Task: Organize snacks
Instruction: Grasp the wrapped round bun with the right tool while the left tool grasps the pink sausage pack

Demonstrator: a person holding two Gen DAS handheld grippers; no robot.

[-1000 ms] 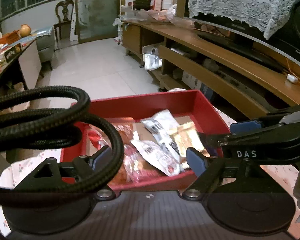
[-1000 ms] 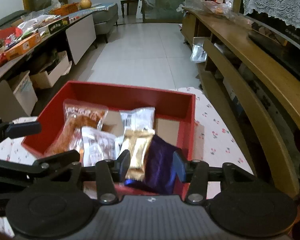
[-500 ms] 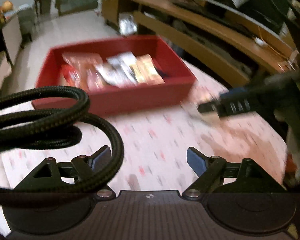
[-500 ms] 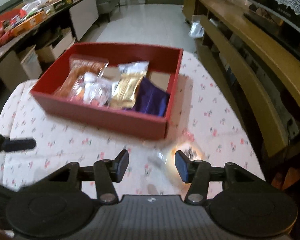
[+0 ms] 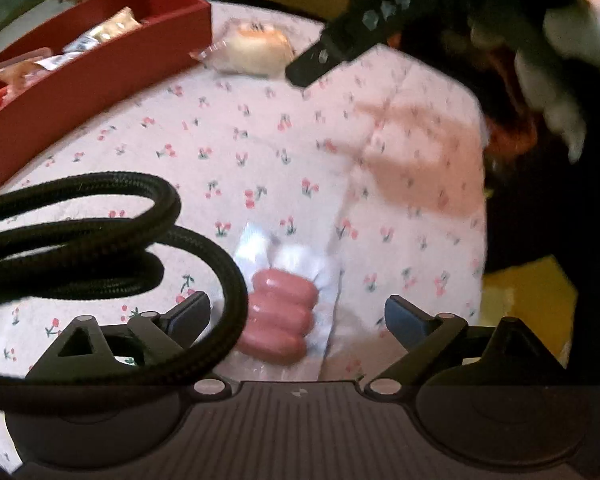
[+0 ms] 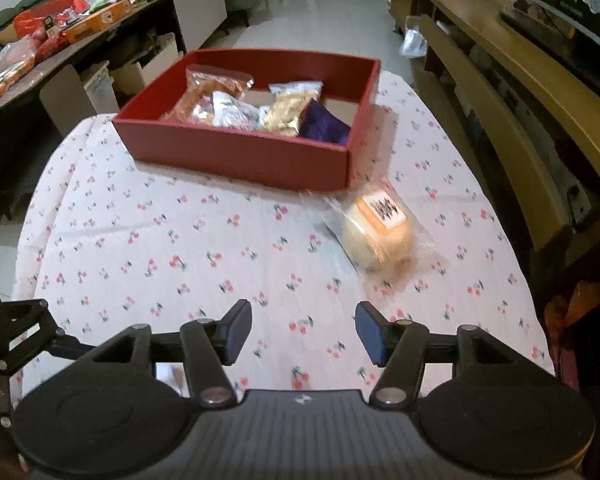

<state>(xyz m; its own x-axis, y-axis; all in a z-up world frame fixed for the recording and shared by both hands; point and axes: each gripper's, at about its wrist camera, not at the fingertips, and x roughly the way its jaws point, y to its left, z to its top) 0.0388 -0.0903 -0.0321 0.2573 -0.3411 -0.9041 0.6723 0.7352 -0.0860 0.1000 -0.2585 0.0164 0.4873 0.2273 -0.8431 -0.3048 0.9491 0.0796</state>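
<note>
Cherry-print tablecloth (image 6: 204, 248), red box (image 6: 240, 156) of snacks, both hand-held grippers spread wide, empty, jaws just opening, sausage pack (image 5: 278, 312) below the left one (image 5: 298, 314).

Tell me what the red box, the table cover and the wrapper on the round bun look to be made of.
Red box: likely rigid cardboard with a matte red finish; its walls are thin, flat and sharp-cornered.
Table cover: seemingly soft cloth printed with cherries; it is dull and shows creases.
Bun wrapper: clear, glossy plastic film; the pale bun shows through and the crinkled edges catch the light.

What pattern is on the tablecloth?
White tablecloth with small red cherries and green stems, clearest in the right wrist view.
</note>
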